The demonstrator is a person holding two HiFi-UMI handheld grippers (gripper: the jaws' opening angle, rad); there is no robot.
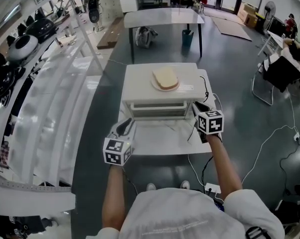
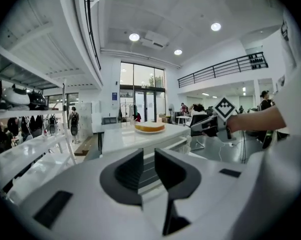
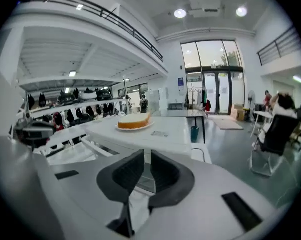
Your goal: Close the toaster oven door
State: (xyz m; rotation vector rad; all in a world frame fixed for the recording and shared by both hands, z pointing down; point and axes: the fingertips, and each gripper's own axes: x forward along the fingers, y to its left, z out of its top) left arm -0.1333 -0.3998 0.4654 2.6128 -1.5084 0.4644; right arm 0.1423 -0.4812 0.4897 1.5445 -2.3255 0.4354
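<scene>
The toaster oven (image 1: pixel 140 81) sits on a small white table (image 1: pixel 155 144) straight ahead of the person. Its door (image 1: pixel 158 112) is dropped open at the front, and a plate with a slice of bread (image 1: pixel 165 78) rests on its roof. The right gripper (image 1: pixel 199 107) is at the door's right front corner, with its jaws drawn to a narrow slit. A grey sliver shows in that gap in the right gripper view, probably the door's edge, but the pictures do not show whether the pads actually bite on it. The left gripper (image 1: pixel 125 126) hovers just off the oven's left front corner. Its jaws are slightly apart and hold nothing, and only the oven's front shows through the gap. The step in hand looks like getting a purchase on the door before swinging it up. To do that well, the lift should follow the hinge's arc rather than push straight back, so the light oven does not slide on the table or shake the plate. The free left gripper could steady the body or help press the door home.
</scene>
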